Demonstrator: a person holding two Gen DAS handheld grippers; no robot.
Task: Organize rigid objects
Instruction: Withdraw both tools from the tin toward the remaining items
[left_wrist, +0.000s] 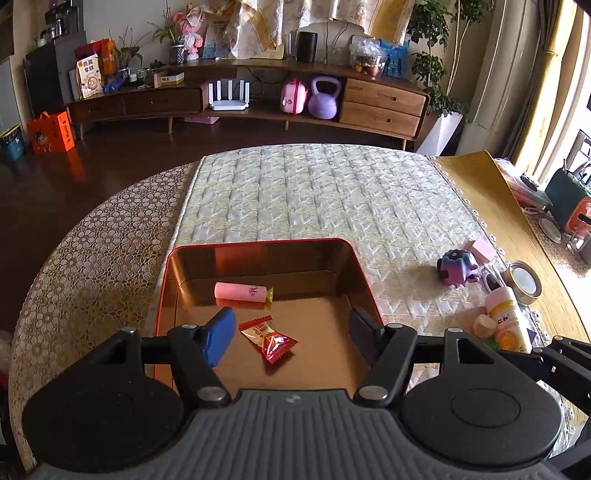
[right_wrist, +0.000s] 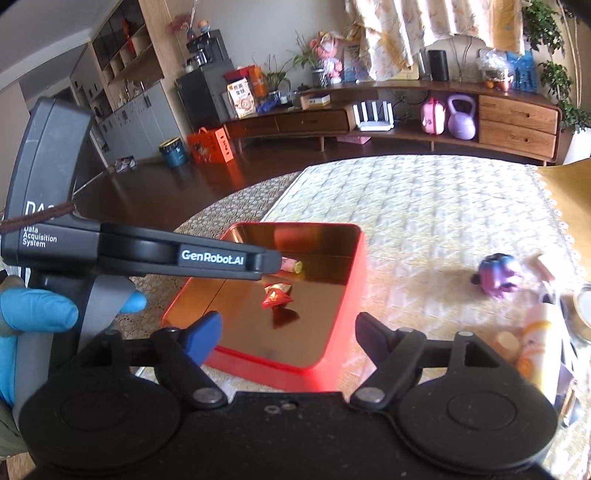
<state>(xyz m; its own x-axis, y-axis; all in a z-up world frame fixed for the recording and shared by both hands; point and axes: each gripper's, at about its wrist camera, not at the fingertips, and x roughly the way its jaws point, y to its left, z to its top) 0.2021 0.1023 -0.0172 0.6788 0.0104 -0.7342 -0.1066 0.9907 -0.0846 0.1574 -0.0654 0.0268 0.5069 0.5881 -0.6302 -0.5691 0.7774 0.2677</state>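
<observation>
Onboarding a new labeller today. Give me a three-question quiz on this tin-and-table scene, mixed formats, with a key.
1. True or false: the red tin holds a pink tube and a red wrapped candy.
2. Multiple choice: where is the purple toy? A) inside the tin. B) on the quilted mat, to the right of the tin. C) between the pads of the left hand-held gripper.
3. Fill in: the tape roll lies ___ the tin.

Key:
1. True.
2. B.
3. Outside, off to its right near the yellow-and-white bottle.
</observation>
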